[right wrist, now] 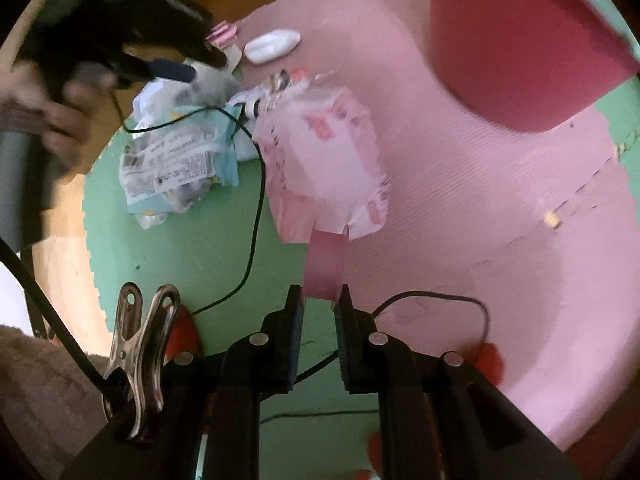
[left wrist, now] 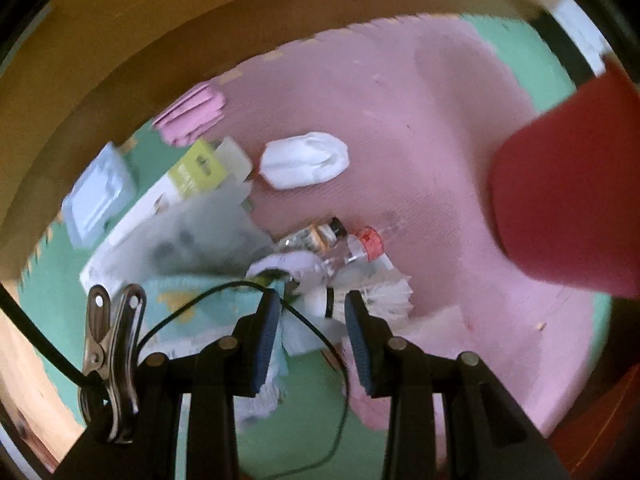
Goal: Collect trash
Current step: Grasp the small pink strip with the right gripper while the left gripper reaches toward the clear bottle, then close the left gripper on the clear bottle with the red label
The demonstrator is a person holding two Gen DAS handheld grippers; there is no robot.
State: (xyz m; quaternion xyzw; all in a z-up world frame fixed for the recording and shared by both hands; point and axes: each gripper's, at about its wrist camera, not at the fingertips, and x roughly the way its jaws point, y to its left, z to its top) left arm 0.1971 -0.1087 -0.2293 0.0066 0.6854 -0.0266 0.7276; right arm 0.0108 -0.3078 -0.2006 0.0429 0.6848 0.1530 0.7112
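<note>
The pink and green foam floor mat (right wrist: 460, 200) lies bare toward its right edge. A dark red bin (right wrist: 516, 40) stands at the far right. Crumpled wrappers (right wrist: 180, 160) crowd the left edge. The right gripper (right wrist: 320, 300) has its jaws clamped on a pink printed wrapper (right wrist: 324, 152); the left gripper (left wrist: 312, 316) hangs part open above the litter, holding nothing.

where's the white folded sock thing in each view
Left wrist: white folded sock lies upper centre on the pink mat.
Right wrist: same sock sits small near the top, left of centre.
Shared landmark: the red bin, to its right in both.
</note>
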